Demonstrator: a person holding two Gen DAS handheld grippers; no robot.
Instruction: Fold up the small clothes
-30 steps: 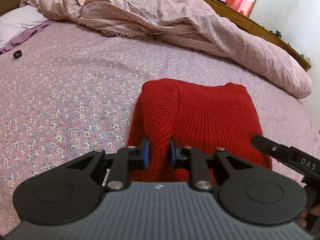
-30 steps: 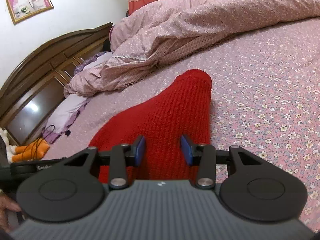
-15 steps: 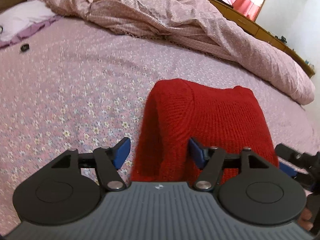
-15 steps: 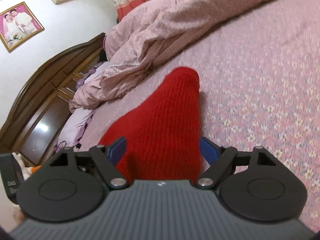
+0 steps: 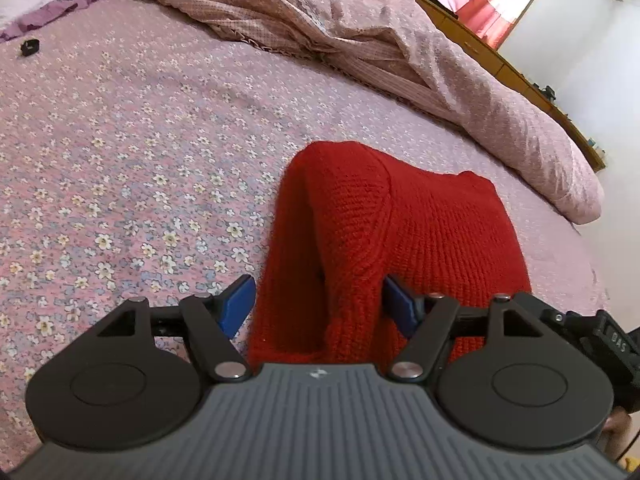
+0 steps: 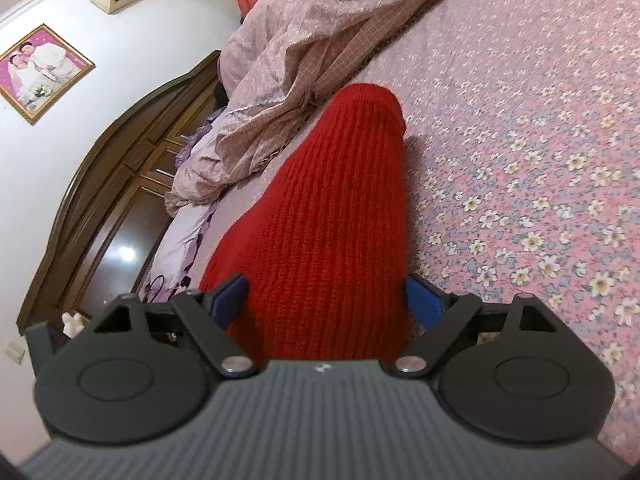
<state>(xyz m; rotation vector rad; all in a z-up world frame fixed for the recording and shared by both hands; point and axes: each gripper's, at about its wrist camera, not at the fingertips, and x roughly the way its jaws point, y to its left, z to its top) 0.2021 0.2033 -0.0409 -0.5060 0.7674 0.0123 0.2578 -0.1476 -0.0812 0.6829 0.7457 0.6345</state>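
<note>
A folded red knitted sweater (image 5: pixel 420 232) lies on the flowered pink bedsheet (image 5: pixel 120 160). My left gripper (image 5: pixel 320 304) is open, its blue fingers spread wide either side of the sweater's near left edge, holding nothing. In the right wrist view the same sweater (image 6: pixel 332 208) runs away from my right gripper (image 6: pixel 326 300), which is open with its fingers either side of the near end. The right gripper's black body shows at the lower right of the left wrist view (image 5: pixel 600 340).
A rumpled pink quilt (image 5: pixel 360 32) lies across the far side of the bed. A small black object (image 5: pixel 30 46) sits on the sheet at far left. A dark wooden headboard (image 6: pixel 120 184) and a framed photo (image 6: pixel 40 72) stand beyond.
Both grippers opened: the left one let go of the sweater's edge and the right one's fingers spread wider. Both drew back slightly and the sweater stays folded on the bed.
</note>
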